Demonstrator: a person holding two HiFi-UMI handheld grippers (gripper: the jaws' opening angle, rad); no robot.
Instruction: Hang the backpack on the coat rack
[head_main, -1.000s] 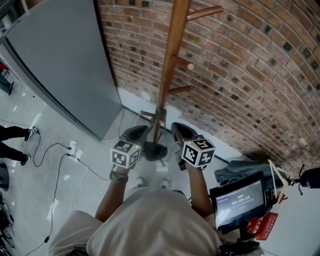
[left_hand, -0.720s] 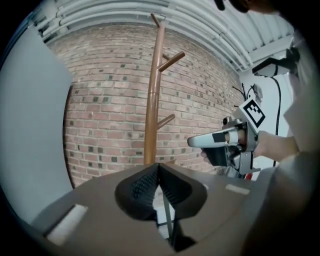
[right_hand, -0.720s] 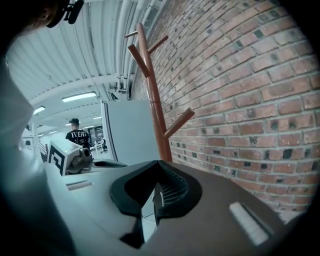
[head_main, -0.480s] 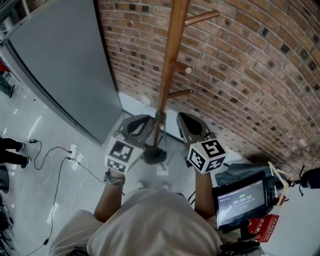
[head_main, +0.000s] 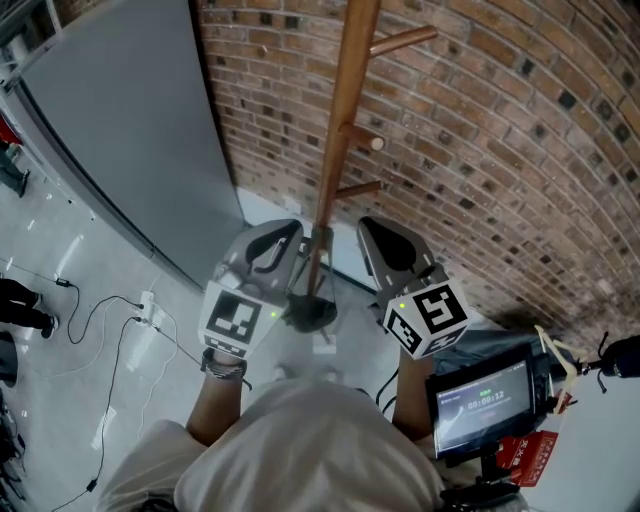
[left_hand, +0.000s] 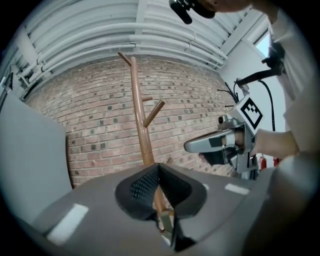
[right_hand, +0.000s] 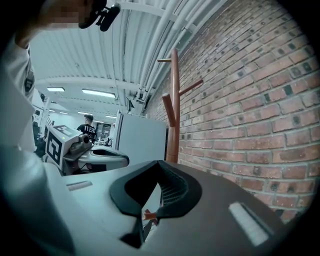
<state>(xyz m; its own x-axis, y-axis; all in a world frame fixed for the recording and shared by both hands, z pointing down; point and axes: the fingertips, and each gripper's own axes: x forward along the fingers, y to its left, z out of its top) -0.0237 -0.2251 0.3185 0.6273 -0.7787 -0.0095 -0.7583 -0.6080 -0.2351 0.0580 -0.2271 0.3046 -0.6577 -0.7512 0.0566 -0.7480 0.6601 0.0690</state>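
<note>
The wooden coat rack (head_main: 345, 110) stands against the brick wall, with bare pegs (head_main: 400, 40) at several heights and a dark round base (head_main: 310, 312). My left gripper (head_main: 292, 228) is raised just left of the pole and is shut, with nothing between its jaws. My right gripper (head_main: 366, 224) is level with it, right of the pole, and is shut and empty too. The left gripper view has the pole (left_hand: 140, 125) straight beyond the closed tips (left_hand: 159, 165). In the right gripper view the rack (right_hand: 174, 110) rises past the closed tips (right_hand: 159, 162). A dark grey-blue fabric bundle (head_main: 485, 338), perhaps the backpack, lies on the floor at right.
A tall grey panel (head_main: 130, 130) leans at the left of the rack. Cables and a power strip (head_main: 148, 300) lie on the pale floor. A small monitor on a stand (head_main: 478, 400) sits at the lower right. Someone's legs (head_main: 20, 300) show at the left edge.
Both grippers have risen beside the rack's pole and rolled a little. Their marker cubes now sit lower in the picture and nearer the camera.
</note>
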